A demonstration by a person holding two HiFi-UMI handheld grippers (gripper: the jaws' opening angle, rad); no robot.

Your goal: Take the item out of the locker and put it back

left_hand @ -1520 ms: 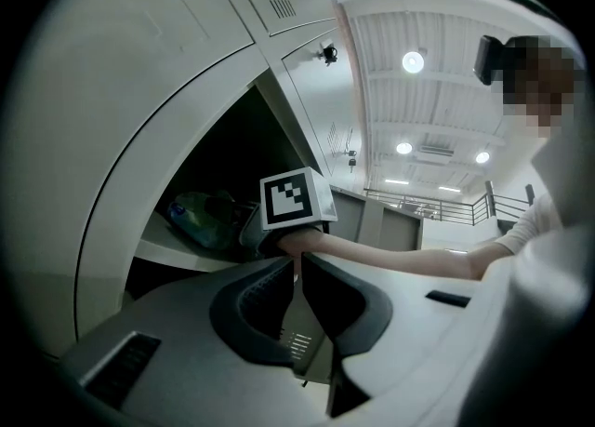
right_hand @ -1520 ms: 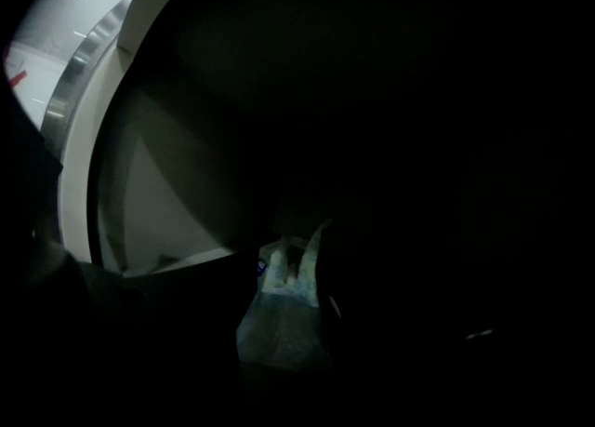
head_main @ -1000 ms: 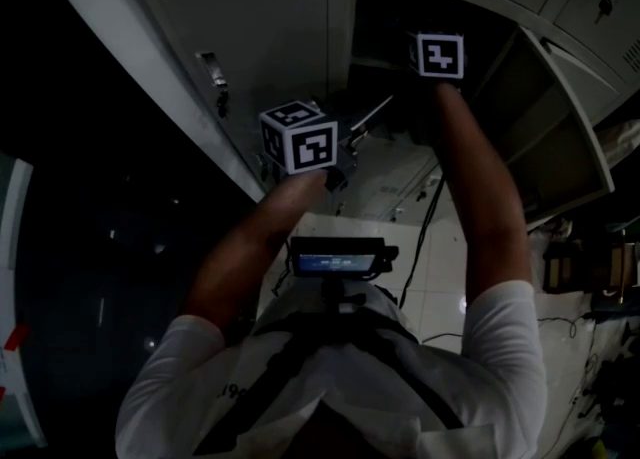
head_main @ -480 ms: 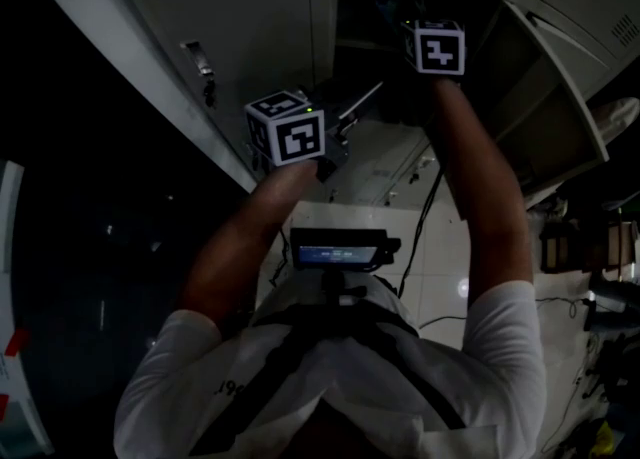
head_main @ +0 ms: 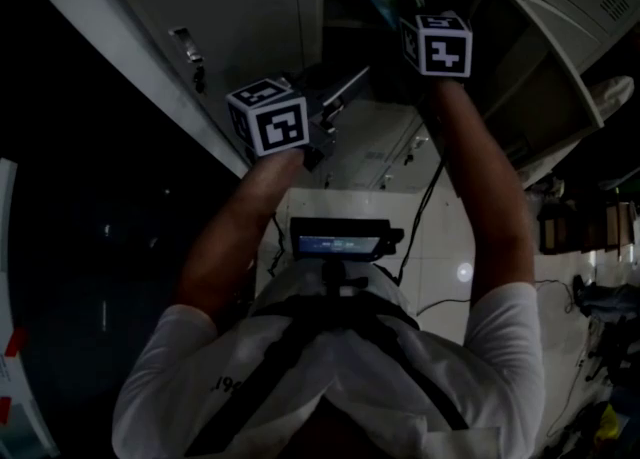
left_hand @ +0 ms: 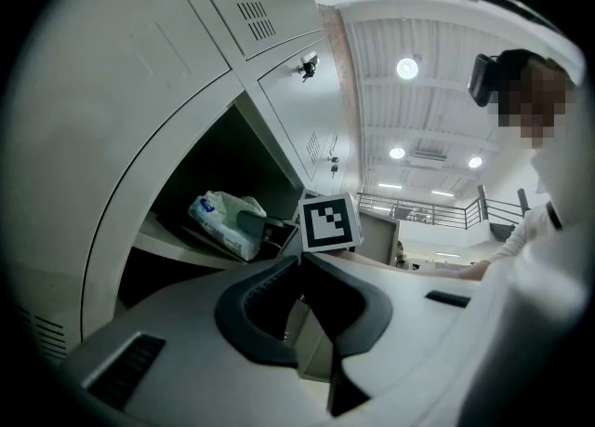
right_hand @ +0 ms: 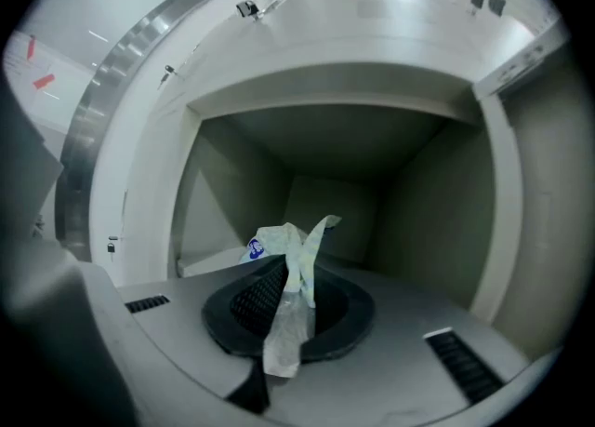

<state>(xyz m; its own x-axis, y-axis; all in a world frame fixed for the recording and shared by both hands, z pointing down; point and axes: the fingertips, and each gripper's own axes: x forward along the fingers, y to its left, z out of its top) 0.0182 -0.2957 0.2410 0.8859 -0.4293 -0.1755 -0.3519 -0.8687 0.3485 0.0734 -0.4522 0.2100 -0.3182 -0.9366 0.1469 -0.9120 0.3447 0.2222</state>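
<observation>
Right claw: the right claw (right_hand: 290, 312) is clamping shut on a thin flap of a crinkly white plastic bag (right_hand: 296, 262), with the film running down between its dark pads in the lower middle of the right gripper view.
Left claw: the left claw (left_hand: 302, 318) is hanging outside the locker with its pads closed together and nothing between them; it is taking no part in the grip.
Bag: it is sitting inside the open locker (right_hand: 418, 202). In the left gripper view, at centre left, it appears to be lying on the shelf (left_hand: 177, 253) with the right claw on its near end. A small blue mark is showing on its side; the contents cannot be made out.
Locker: its door (head_main: 545, 67) is standing wide open at the upper right of the head view, and the right arm is reaching into the dark opening at the top middle.
Done: the door is open, the reach is made and the bag is gripped.
Left: the bag is not yet out of the locker. As I judge it, it is waiting to be drawn clear of the shelf, brought out past the door frame, then carried back in, set down and let go.
Risk: the claw is holding only loose film, so the bag may be sagging or slipping once it is lifted.
</observation>
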